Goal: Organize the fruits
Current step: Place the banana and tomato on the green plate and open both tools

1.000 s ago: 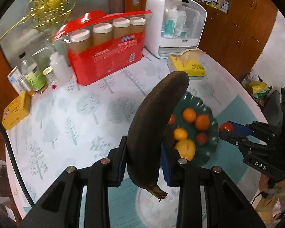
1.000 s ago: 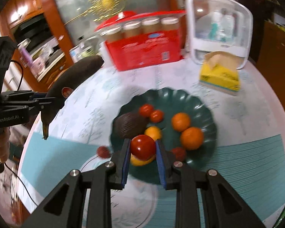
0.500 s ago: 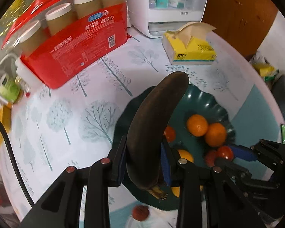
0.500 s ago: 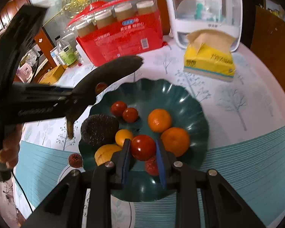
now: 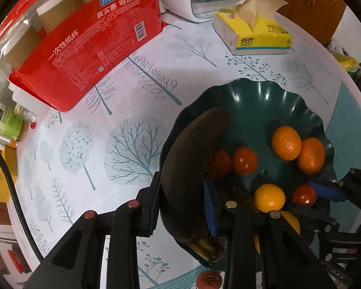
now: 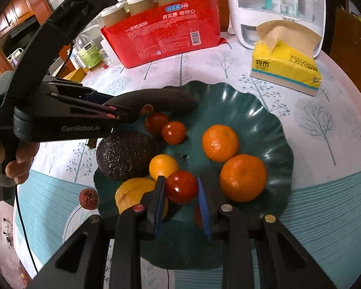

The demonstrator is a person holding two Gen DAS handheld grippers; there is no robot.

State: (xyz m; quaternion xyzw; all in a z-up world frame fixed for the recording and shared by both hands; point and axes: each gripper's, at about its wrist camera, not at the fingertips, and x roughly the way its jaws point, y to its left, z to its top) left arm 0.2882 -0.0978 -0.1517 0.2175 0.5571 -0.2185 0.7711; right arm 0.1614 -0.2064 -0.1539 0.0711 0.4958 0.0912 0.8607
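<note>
Tree-print tablecloth under both my tools, green scalloped plate filling the middle. Nearest, my right gripper: pads spread, a small red tomato between them. It touches the left pad; there's a gap on the right, so I'd call that let go, or nearly. At nine o'clock from it, a yellow fruit and the avocado; at two o'clock, two mandarins.

Further out, my left gripper is clamped on the blackened banana, held over the plate's ten o'clock edge, tip toward the centre, above two more tomatoes. One shrivelled red fruit sits off the plate, on the cloth.

Risks, as I judge them: that banana looks soft, so squeeze harder and it bruises or splits. Release it here on the rim and it may slide off or shove the tomatoes. Backdrop at twelve: red cup pack, tissue box.
</note>
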